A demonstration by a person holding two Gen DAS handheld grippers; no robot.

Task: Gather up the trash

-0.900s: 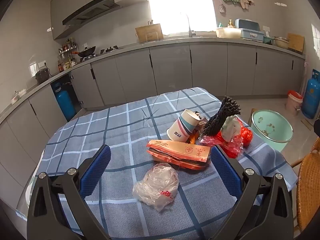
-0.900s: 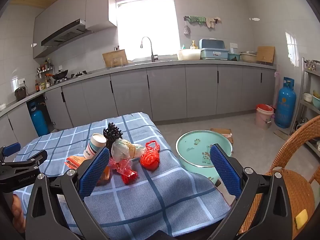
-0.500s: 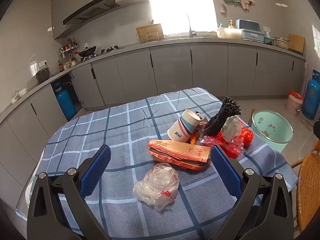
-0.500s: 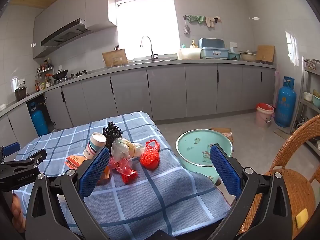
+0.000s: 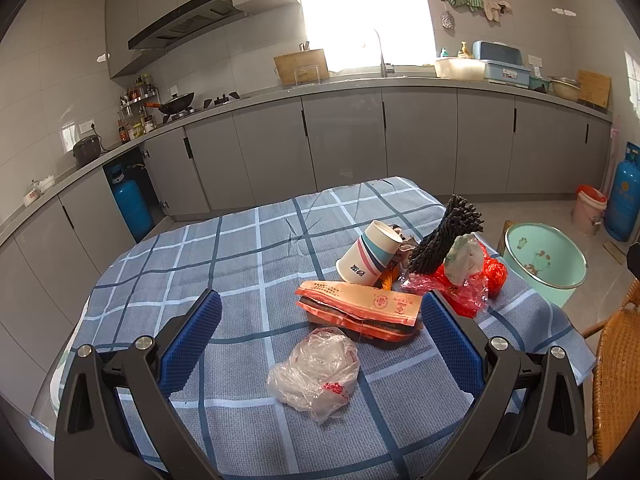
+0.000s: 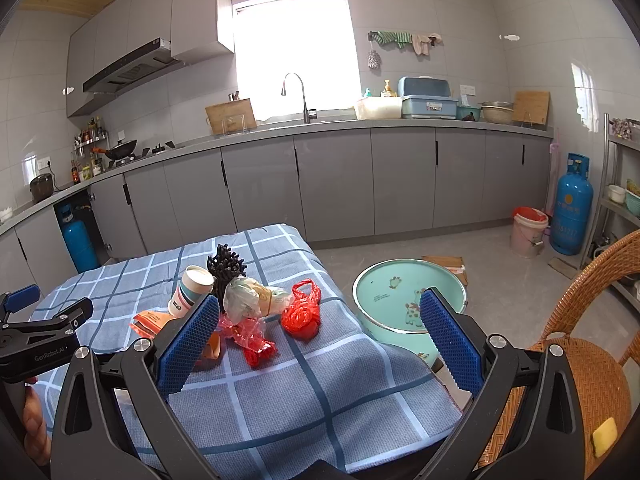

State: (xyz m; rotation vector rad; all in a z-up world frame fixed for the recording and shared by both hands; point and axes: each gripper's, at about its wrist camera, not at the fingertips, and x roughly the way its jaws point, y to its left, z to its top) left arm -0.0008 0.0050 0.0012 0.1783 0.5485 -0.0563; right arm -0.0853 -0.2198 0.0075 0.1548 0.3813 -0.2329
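Observation:
Trash lies on a blue checked tablecloth (image 5: 240,264): a crumpled clear plastic bag (image 5: 316,368), an orange paper packet (image 5: 360,308), a tipped paper cup (image 5: 370,258), a black spiky bundle (image 5: 444,240) and red plastic bags (image 5: 468,284). My left gripper (image 5: 320,336) hovers open above the near table edge, with the clear bag lying between its jaws, untouched. My right gripper (image 6: 320,336) is open near the table's right corner, empty. The red bags (image 6: 300,314), the cup (image 6: 192,288) and a pale wrapped bag (image 6: 248,296) lie ahead of it. The left gripper (image 6: 44,334) shows at the left edge.
A mint-green basin (image 6: 400,300) stands on the floor right of the table. A wicker chair (image 6: 580,360) is at the near right. Grey kitchen cabinets (image 6: 360,184) run along the back wall, with blue gas cylinders (image 6: 570,204) and a pink bucket (image 6: 528,230) on the floor.

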